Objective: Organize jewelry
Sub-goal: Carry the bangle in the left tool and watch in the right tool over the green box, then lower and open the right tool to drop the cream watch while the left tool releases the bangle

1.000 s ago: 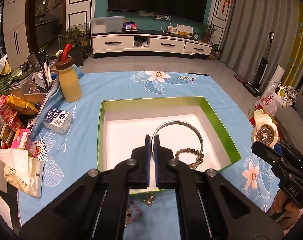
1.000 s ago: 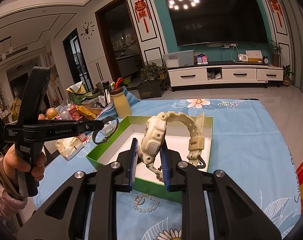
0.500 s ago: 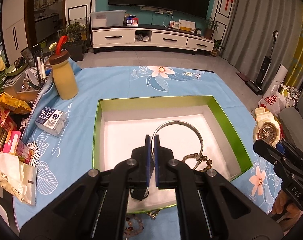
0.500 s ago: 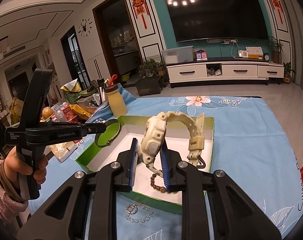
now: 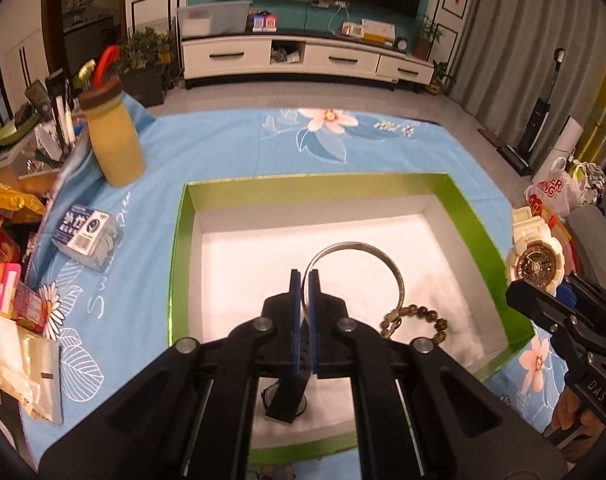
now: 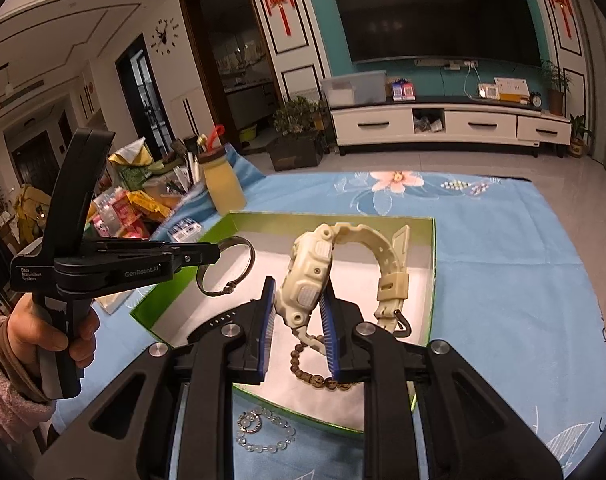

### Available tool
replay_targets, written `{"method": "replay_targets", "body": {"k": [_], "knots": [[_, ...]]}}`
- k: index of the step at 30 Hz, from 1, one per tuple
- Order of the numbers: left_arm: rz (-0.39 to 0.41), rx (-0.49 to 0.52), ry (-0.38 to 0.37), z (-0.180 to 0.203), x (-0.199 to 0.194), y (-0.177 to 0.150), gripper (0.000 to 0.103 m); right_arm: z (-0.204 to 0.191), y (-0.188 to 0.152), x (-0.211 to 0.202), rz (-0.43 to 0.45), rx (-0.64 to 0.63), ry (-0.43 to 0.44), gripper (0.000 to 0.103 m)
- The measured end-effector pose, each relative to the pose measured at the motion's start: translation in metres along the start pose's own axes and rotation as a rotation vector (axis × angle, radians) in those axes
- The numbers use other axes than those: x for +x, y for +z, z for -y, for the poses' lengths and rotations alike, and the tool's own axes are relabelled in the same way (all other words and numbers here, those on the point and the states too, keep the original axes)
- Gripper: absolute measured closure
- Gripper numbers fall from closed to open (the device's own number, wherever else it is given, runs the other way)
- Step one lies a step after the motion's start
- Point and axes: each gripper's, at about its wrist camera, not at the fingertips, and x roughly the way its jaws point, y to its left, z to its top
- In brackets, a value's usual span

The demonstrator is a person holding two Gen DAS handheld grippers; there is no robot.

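1. The left tongs (image 5: 301,280) are nearly closed, pinching the rim of a silver bangle (image 5: 359,268). The ring hangs above the white floor of the green box (image 5: 179,248), its open loop reaching forward and to the right of the tips.
2. The right tongs (image 6: 297,312) clamp the case of a cream watch (image 6: 311,276). The watch stands on edge, its strap arching up and right, then down to a buckle over the box.
3. A brown bead bracelet (image 5: 415,316) lies inside the box, near its right wall.
4. A black watch (image 5: 283,396) lies in the box under the left tongs, largely hidden by them.
5. A clear bead bracelet (image 6: 263,428) lies on the blue floral cloth (image 6: 503,240) of the tabletop, just outside the box's near wall.
6. Readable: "GenRobot.AI" and "Data Acquisition System" on the left tool; "DAS" on the right one. The watch dial lettering is too small to read.
7. A yellow bottle (image 5: 115,140) stands upright left of the box.
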Motion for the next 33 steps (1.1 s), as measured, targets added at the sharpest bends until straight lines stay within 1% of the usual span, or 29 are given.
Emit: {"method": "replay_targets", "body": {"k": [9, 16, 20, 25, 28, 29, 30, 33], "knots": [[-0.077, 0.017, 0.029, 0.0, 0.032, 0.011, 0.099, 0.006, 0.001, 0.034, -0.098, 0.043, -0.06, 0.081], [-0.099, 0.03, 0.049, 0.005, 0.044, 0.013, 0.099, 0.013, 0.003, 0.052, -0.137, 0.076, -0.08, 0.081], [-0.111, 0.031, 0.051, 0.007, 0.049, 0.012, 0.096, 0.017, 0.002, 0.059, -0.153, 0.096, -0.083, 0.081], [-0.111, 0.025, 0.053, 0.006, 0.049, 0.012, 0.095, 0.019, 0.0, 0.063, -0.168, 0.1, -0.102, 0.081], [-0.101, 0.023, 0.056, 0.006, 0.046, 0.013, 0.095, 0.018, 0.0, 0.061, -0.165, 0.093, -0.114, 0.079], [-0.097, 0.023, 0.058, 0.006, 0.044, 0.013, 0.091, 0.017, 0.001, 0.061, -0.163, 0.091, -0.118, 0.078], [-0.092, 0.022, 0.056, 0.005, 0.042, 0.013, 0.085, 0.017, 0.001, 0.06, -0.161, 0.09, -0.12, 0.076], [-0.073, 0.024, 0.068, 0.005, 0.035, 0.014, 0.071, 0.017, 0.001, 0.056, -0.149, 0.092, -0.127, 0.074]]}}
